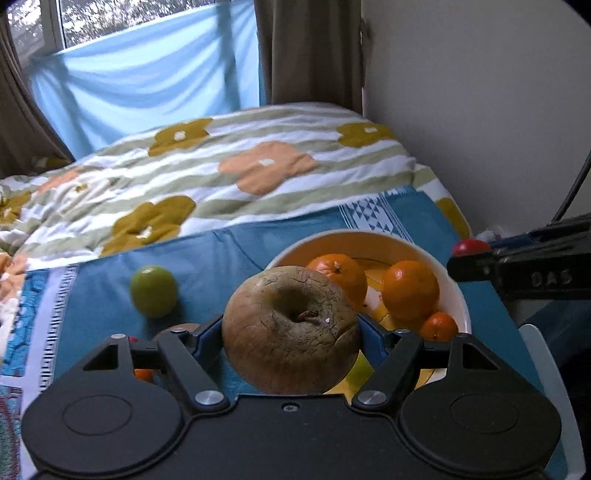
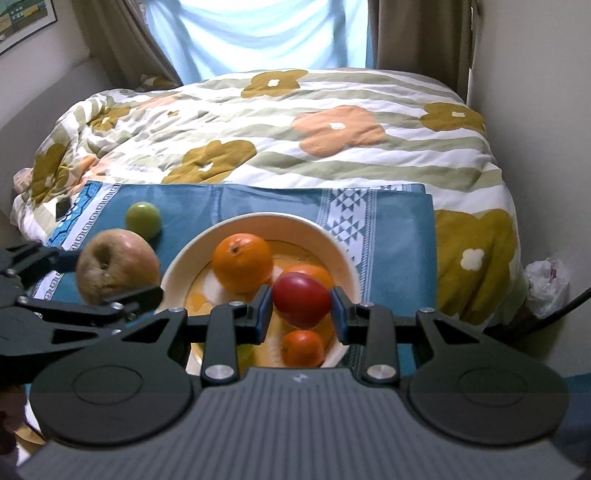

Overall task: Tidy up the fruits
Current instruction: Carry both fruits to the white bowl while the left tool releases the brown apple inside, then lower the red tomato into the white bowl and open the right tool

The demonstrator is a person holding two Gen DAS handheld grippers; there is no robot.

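Note:
My left gripper [image 1: 291, 328] is shut on a large brownish apple [image 1: 290, 330] and holds it just left of the white bowl [image 1: 463, 306]; the apple also shows in the right wrist view [image 2: 116, 271]. My right gripper [image 2: 301, 304] is shut on a red fruit [image 2: 301, 300] and holds it over the bowl [image 2: 343, 254]. The bowl holds several oranges [image 2: 242, 264], which also show in the left wrist view [image 1: 410, 290]. A small green fruit [image 1: 153, 291] lies on the blue cloth [image 1: 221, 258], left of the bowl; it also shows in the right wrist view [image 2: 143, 220].
The blue cloth [image 2: 399, 236] lies on a bed with a flowered duvet [image 2: 295, 133]. A wall [image 1: 480, 92] rises on the right and curtains [image 2: 258, 33] hang behind the bed. A white plastic bag [image 2: 546, 284] sits beside the bed at right.

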